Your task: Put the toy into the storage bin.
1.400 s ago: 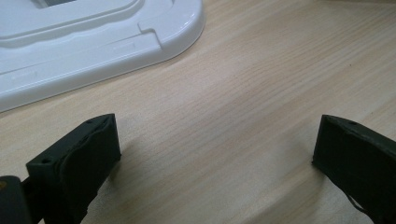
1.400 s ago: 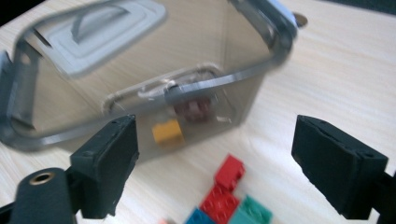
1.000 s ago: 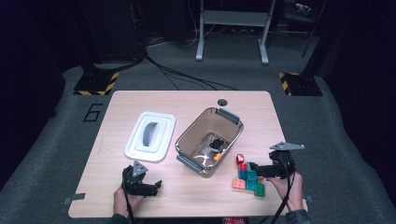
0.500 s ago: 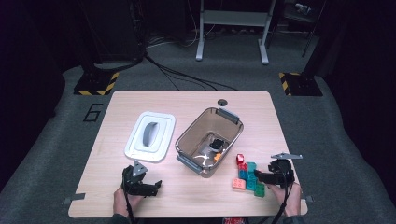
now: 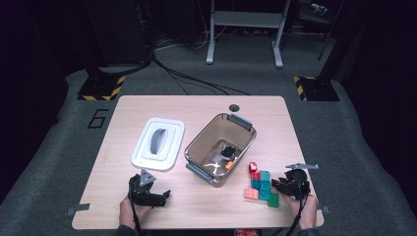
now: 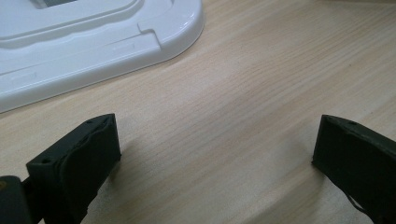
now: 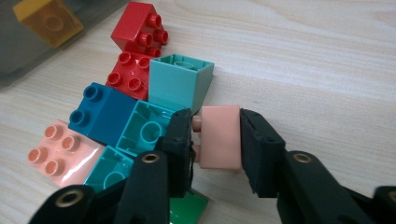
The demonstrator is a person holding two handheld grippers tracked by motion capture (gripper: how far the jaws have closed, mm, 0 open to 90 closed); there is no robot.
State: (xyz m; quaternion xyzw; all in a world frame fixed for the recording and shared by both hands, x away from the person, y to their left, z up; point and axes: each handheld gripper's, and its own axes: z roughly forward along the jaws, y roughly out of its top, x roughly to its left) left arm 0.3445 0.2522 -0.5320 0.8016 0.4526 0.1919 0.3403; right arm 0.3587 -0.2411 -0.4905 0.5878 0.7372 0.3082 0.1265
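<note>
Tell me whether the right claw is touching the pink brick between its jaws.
Touching. The right gripper view shows the right claw with both jaws pressed flat against opposite sides of the pink brick, with no gap.

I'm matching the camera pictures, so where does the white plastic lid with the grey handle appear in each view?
High view: the white plastic lid with the grey handle lies left of centre on the wooden table.
Left gripper view: its white edge fills the top left corner.
Right gripper view: not in it.
Shared landmark: the wooden table.

Left claw (image 5: 156,195) low over the counter (image 5: 206,105), jaws spread wide and empty, right claw (image 7: 216,135) low, jaws clamped on a pink brick (image 7: 219,136)
</note>
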